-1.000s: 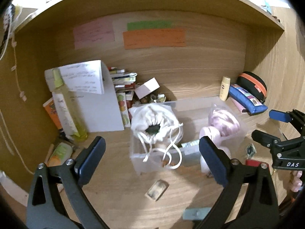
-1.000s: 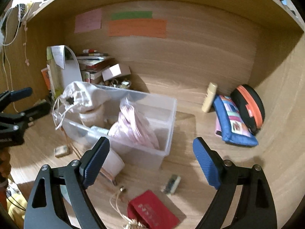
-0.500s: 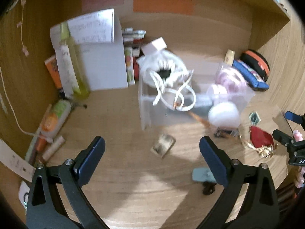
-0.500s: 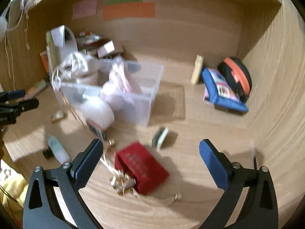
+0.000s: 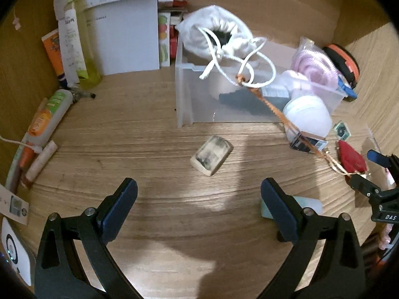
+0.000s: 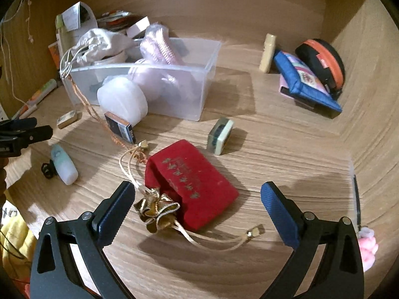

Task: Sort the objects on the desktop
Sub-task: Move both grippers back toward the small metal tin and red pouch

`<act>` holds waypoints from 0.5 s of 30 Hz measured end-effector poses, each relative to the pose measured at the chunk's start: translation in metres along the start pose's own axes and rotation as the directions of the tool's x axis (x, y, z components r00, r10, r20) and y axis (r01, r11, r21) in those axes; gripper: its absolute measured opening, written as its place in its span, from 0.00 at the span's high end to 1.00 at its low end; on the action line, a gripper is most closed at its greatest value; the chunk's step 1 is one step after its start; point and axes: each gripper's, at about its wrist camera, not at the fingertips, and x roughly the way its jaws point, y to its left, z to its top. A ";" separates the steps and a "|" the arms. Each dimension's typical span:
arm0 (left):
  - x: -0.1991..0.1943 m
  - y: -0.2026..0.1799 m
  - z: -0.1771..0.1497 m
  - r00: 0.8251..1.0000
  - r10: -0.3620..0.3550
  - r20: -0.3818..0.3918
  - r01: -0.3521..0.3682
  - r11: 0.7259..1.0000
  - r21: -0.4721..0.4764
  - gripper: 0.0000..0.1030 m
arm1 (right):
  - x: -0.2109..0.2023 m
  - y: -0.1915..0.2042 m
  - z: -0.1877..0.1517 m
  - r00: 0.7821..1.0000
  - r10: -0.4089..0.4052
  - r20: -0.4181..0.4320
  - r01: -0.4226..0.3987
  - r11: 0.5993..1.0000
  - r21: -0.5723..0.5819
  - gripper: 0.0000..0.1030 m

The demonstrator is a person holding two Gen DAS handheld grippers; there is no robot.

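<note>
My right gripper (image 6: 197,205) stands wide with nothing between its jaws; they have just been opening. The red pouch (image 6: 190,183) lies right ahead of it, in the lower middle of the right view. I judge it soft, light and a little plush, so it will fold under the pads; I would take it across the flat body, not by the gold bow (image 6: 157,210) or the thin cords, which may slip. Gold characters are printed on it, but I cannot read them.

My left gripper (image 5: 199,199) is also wide and empty. Just beyond it, in the centre of the left view, lies a small dirty eraser (image 5: 212,155); it looks stiff and easy to pinch by its long sides.

Farther, in the upper middle, the clear bin (image 5: 189,94) already holds a white drawstring bag (image 5: 214,35). On the other gripper, at the right edge, I read "DAS".
</note>
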 end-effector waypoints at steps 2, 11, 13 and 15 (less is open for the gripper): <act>0.004 -0.002 0.003 1.000 0.014 -0.006 -0.014 1.000 0.014 0.02 | 0.005 0.004 0.001 1.000 0.007 -0.020 -0.007 1.000 -0.011 0.02; 0.013 -0.007 0.014 0.999 0.000 -0.047 0.001 1.000 0.029 0.02 | 0.018 0.011 0.003 0.996 0.070 -0.055 -0.071 0.997 -0.014 0.14; 0.014 -0.008 0.017 0.998 0.013 -0.053 -0.011 0.999 0.040 0.02 | 0.019 0.009 0.005 0.996 0.070 -0.051 -0.071 0.997 -0.012 0.21; 0.015 -0.010 0.019 0.998 0.024 -0.062 -0.021 0.998 0.051 0.02 | 0.019 0.007 0.005 0.996 0.071 -0.047 -0.072 0.997 -0.013 0.27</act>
